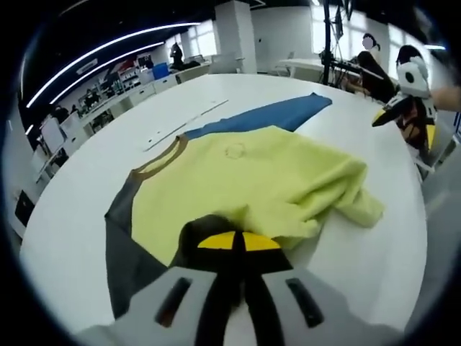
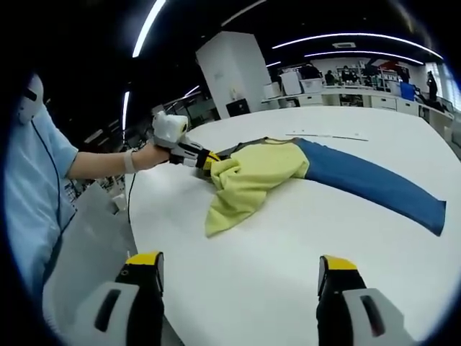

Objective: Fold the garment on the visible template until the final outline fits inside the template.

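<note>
Yellow-tipped left tongs (image 1: 238, 241) pinched shut on the near hem of the garment (image 1: 252, 187), dark jaws meeting where the pale yellow cloth bunches up. Seen from the right gripper view at far left (image 2: 205, 160), held by a person's hand (image 2: 148, 156), hem lifted a little off the surface (image 2: 288, 252). Gripped at the edge, probably to carry that hem over the body for a fold.

Right tongs (image 2: 241, 277) spread wide apart, holding nothing, hovering over bare white surface near its edge, well apart from the cloth; likely kept back to leave room, ready for the loose part.

Garment lying on the left part of the round white surface (image 1: 374, 267), yellow body with a brown collar (image 1: 162, 158) and grey sleeve (image 1: 119, 238), one yellow part crumpled and trailing toward the right (image 1: 353, 205). Partly resting on a blue template (image 2: 382, 187), a long strip running away from under the far side of the cloth. Outline loose and uneven, spilling past the blue, so folding judged early.

Thin pale strip (image 1: 184, 125) lying on the far surface beyond the collar.
</note>
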Tool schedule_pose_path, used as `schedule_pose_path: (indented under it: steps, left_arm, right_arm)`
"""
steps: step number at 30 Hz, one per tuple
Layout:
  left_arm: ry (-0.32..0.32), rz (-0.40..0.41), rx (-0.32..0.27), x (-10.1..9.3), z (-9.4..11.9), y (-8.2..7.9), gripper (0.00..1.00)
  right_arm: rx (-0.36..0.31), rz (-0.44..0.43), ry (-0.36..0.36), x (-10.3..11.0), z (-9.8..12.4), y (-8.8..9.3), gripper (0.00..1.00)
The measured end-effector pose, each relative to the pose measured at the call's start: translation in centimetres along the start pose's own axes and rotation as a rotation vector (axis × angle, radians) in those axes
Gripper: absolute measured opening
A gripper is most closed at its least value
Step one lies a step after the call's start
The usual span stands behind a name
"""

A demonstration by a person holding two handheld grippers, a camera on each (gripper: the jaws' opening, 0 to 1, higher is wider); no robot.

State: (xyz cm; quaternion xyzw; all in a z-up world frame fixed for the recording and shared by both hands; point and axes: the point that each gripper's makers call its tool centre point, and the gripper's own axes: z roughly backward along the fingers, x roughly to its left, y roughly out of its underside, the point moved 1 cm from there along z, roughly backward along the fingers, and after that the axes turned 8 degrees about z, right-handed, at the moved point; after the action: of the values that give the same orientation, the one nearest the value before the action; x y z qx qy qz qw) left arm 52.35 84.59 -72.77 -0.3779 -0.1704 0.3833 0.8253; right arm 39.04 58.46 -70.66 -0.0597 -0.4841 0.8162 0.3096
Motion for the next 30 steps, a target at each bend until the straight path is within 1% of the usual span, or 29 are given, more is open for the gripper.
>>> schedule_pose_path:
  steps: [5, 7, 9, 11, 16, 19, 22, 26, 30]
  left_arm:
    - [-0.013, 0.028, -0.043, 0.6, 2.4, -0.5, 0.00]
    - [-0.019, 0.042, -0.057, 1.0, 3.6, -0.4, 0.00]
    - [-0.027, 0.079, -0.068, 1.5, 4.5, -0.1, 0.00]
    - [-0.047, 0.128, -0.085, 2.4, 6.1, 0.5, 0.00]
    - [-0.099, 0.149, -0.093, 4.3, 8.9, 1.7, 0.00]
    - [-0.136, 0.174, -0.076, 5.9, 10.4, 3.1, 0.00]
    - [-0.169, 0.200, -0.072, 7.3, 12.2, 4.4, 0.00]
    - [-0.209, 0.215, -0.055, 8.9, 14.0, 5.9, 0.00]
    - [-0.265, 0.219, -0.041, 10.9, 16.2, 7.1, 0.00]
  right_arm:
    - [-0.004, 0.008, -0.006, 0.3, -0.2, -0.3, 0.89]
    - [-0.010, 0.008, -0.007, 0.4, -0.2, -0.4, 0.89]
    - [-0.015, 0.009, -0.009, 0.5, -0.3, -0.6, 0.89]
    - [-0.020, 0.013, -0.012, 0.8, -0.3, -0.7, 0.89]
    - [-0.023, 0.017, -0.021, 1.3, -0.5, -0.9, 0.89]
    - [-0.024, 0.024, -0.025, 1.5, -0.7, -1.0, 0.89]
    - [-0.026, 0.042, -0.024, 1.5, -0.8, -1.4, 0.91]
    - [-0.036, 0.052, -0.017, 1.3, -0.8, -2.2, 0.92]
    - [-0.027, 0.058, -0.021, 1.4, -1.0, -2.2, 0.92]
